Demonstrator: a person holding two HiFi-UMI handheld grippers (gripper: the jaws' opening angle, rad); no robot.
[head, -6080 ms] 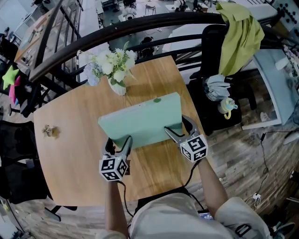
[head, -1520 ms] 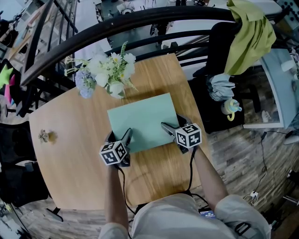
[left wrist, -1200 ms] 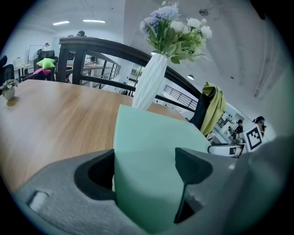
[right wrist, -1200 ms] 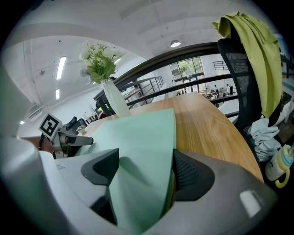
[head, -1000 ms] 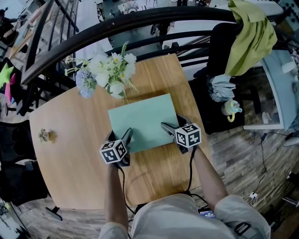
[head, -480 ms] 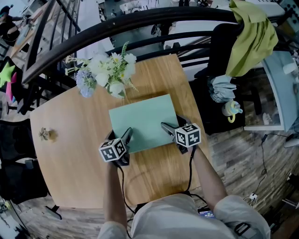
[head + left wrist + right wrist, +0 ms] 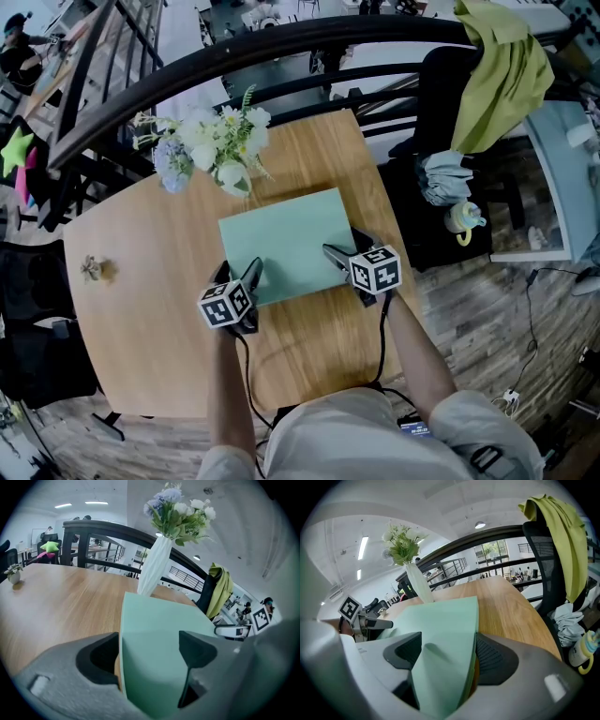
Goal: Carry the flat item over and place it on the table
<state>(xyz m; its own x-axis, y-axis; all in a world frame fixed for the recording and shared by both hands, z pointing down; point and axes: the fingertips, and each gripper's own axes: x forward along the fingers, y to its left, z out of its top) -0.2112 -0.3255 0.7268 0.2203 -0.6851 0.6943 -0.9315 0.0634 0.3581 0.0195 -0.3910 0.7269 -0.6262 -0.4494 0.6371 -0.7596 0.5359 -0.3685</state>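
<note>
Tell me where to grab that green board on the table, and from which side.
Grip the green board by its near long edge, one claw toward each corner, coming from the person's side. It lies flat and thin, and the vase crowds its far-left corner. The left claw and right claw pinch there.

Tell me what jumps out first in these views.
A pale green board lies on the wooden table, with the left gripper and right gripper each clamped on its near edge. Just beyond its far edge stands a white vase of flowers, and a yellow-green cloth drapes the chair at right.
</note>
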